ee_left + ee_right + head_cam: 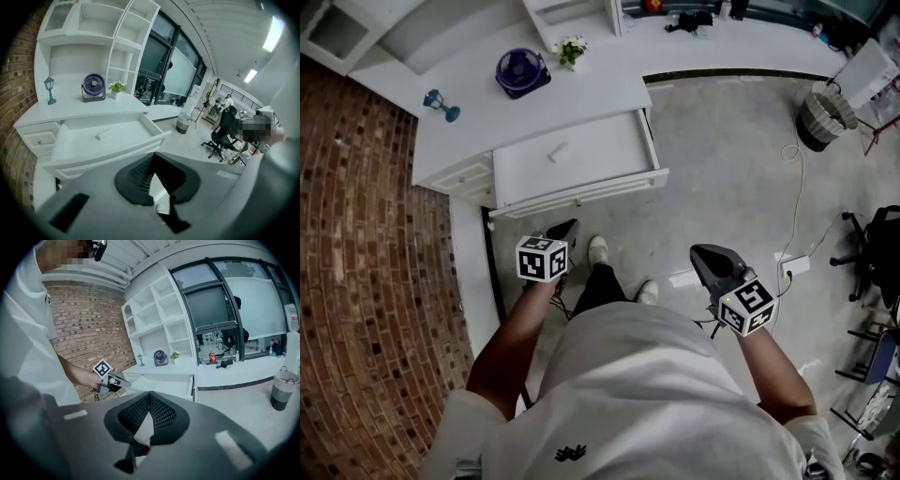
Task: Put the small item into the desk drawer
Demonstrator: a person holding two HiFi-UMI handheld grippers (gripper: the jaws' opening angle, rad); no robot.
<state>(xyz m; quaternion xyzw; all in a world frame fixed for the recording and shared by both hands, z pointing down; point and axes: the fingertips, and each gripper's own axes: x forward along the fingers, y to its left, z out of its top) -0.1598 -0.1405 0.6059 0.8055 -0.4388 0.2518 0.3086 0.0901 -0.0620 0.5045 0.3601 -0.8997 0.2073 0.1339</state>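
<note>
The white desk drawer (pixel 581 192) stands pulled open, and a small white stick-like item (pixel 557 152) lies on its floor. The left gripper view also shows the item (pixel 101 135) inside the drawer (pixel 108 154). My left gripper (pixel 565 230) is shut and empty, held back from the drawer front, above the floor near the person's feet. My right gripper (pixel 705 255) hangs further right over the floor, also shut with nothing in it. In their own views, the left gripper (pixel 152 161) and the right gripper (pixel 149 399) show their jaws pressed together. The right gripper view catches the left gripper (pixel 117 380) before the drawer.
On the desktop (pixel 487 112) stand a purple fan (pixel 521 71), a small teal lamp figure (pixel 442 105) and a potted plant (pixel 570 51). A brick wall (pixel 366 281) runs along the left. A waste basket (pixel 823 114), a power strip (pixel 794 266) and an office chair (pixel 874 253) are on the right.
</note>
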